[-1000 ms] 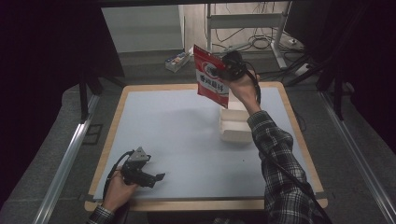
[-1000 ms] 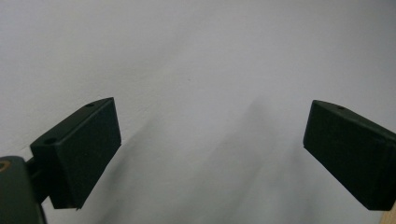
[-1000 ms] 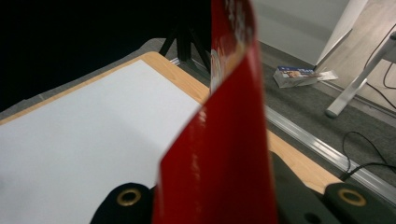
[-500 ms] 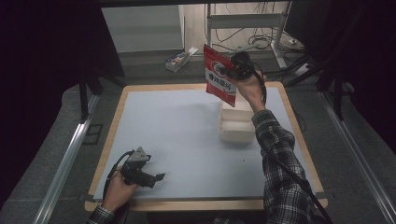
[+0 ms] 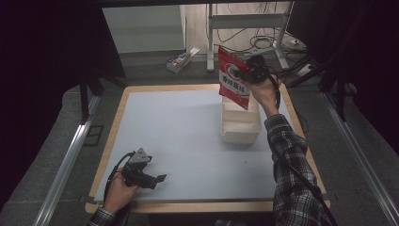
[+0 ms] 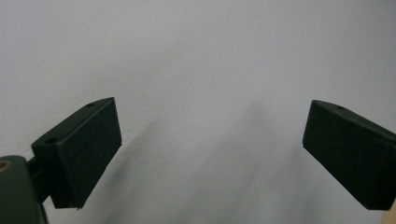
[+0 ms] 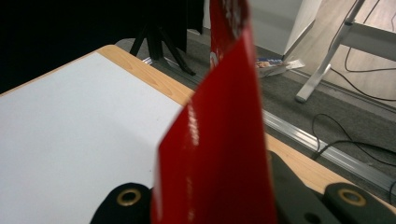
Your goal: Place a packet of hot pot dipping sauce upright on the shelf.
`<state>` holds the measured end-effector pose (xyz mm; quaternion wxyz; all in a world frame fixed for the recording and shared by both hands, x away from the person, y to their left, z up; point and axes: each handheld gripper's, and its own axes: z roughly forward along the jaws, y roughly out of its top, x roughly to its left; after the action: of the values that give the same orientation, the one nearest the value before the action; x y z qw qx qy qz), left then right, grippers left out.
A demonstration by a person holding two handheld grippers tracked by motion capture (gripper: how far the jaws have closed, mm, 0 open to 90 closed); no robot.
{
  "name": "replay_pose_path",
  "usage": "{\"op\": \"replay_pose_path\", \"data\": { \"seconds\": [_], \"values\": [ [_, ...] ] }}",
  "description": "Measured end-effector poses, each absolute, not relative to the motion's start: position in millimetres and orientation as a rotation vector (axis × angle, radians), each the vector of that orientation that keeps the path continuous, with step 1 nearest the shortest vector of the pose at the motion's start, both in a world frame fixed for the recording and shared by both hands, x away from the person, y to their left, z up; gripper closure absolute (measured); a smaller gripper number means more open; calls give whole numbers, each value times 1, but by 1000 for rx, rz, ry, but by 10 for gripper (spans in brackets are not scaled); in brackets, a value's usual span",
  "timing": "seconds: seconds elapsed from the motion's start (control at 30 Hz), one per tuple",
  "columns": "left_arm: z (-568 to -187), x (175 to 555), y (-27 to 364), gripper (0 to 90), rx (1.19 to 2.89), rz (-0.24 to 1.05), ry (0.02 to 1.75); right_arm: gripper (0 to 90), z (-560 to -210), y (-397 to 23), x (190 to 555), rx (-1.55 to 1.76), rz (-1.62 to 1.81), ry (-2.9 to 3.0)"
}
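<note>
While your right gripper [image 5: 248, 71] pinches the red packet [image 5: 233, 84] by one edge above the white bin [image 5: 240, 123], it could swing and catch the bin's rim. Your left gripper [image 5: 149, 178] rests wide open on the table [image 5: 179, 136].

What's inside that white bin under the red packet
The white bin looks empty where its inside shows in the high view: pale floor and walls. The red packet, held above by the right gripper, hides the bin's far end, so that part is unknown.
</note>
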<state>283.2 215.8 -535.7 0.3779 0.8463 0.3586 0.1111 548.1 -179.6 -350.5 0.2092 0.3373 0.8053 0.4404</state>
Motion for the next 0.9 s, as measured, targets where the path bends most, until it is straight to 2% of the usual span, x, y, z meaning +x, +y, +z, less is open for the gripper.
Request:
{"op": "replay_pose_path", "data": {
  "seconds": [0.6,0.9],
  "values": [
    [-536,283,215,46,2171,287,917,890,-358,-222,545,1023,1196,2202],
    [-536,283,214,51,2171,283,909,889,-373,-218,548,1040,1167,2223]
  ]
}}
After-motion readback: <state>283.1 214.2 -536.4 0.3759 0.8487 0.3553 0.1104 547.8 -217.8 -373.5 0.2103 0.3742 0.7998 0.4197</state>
